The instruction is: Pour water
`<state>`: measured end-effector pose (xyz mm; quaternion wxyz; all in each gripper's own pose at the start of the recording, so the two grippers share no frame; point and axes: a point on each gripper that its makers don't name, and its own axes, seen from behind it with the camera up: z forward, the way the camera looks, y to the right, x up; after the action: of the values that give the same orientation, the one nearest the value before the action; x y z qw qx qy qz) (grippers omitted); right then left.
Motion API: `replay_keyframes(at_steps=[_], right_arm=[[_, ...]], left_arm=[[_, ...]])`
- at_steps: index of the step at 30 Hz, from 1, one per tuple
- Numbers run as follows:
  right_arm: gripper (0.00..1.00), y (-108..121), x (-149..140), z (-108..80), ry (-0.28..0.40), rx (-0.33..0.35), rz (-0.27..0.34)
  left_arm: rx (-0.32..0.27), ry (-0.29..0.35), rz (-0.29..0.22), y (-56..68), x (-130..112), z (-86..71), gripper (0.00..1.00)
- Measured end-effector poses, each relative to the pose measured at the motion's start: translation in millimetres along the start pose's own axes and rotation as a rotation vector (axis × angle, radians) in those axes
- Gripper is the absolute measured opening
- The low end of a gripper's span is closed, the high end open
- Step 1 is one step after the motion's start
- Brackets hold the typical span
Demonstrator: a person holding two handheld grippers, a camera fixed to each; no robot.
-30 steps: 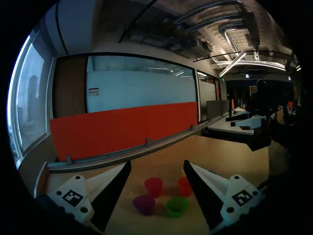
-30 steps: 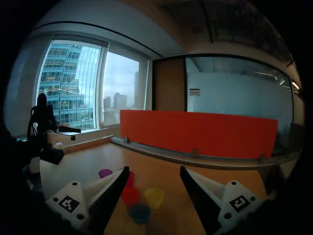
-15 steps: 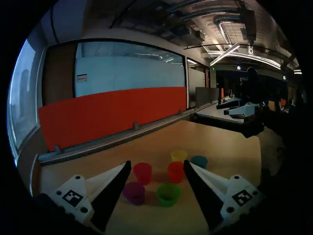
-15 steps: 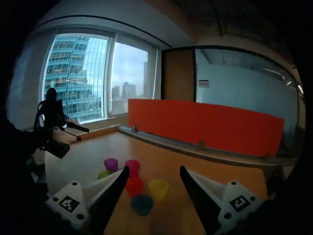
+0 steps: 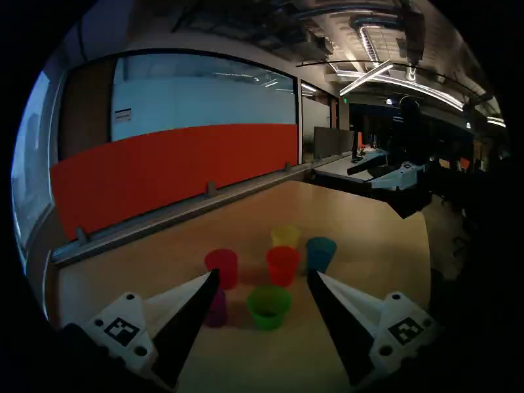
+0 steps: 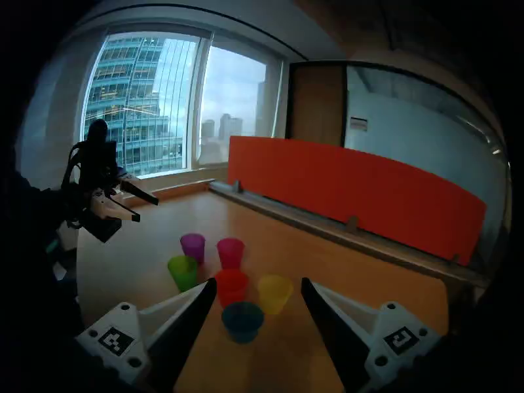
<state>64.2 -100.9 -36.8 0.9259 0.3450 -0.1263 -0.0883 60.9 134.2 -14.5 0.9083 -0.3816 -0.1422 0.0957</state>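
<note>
Several small plastic cups stand in a cluster on a wooden table [image 5: 373, 229]. In the left gripper view I see a pink cup [image 5: 223, 267], a red cup [image 5: 283, 265], a yellow cup [image 5: 286, 236], a blue cup [image 5: 320, 253], a green cup [image 5: 268, 306] and a purple cup [image 5: 217, 309] half hidden by a finger. My left gripper [image 5: 262, 275] is open above the near cups, holding nothing. In the right gripper view the blue cup [image 6: 242, 321], red cup [image 6: 231, 287] and yellow cup [image 6: 274, 293] lie nearest. My right gripper [image 6: 257, 283] is open and empty too.
An orange partition [image 5: 164, 164] with a metal rail runs along the table's far edge. Tall windows [image 6: 144, 105] stand beyond the table. The left gripper [image 6: 108, 196] appears far off at the table's left side, the right gripper [image 5: 393, 180] at the opposite side.
Both views have tipped down towards the table, and the cups sit higher in each frame. The yellow and blue cups came into the left gripper view; green and purple into the right.
</note>
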Motion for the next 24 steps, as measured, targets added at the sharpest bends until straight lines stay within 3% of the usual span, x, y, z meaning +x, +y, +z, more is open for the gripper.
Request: replay_keyframes(at_steps=[24], right_arm=[[1.00, -1.2, -54.1, 17.6, -0.118, 0.051, -0.004]], left_arm=[[-0.045, -0.142, -0.025, 6.7, -65.4, 24.7, 1.00]])
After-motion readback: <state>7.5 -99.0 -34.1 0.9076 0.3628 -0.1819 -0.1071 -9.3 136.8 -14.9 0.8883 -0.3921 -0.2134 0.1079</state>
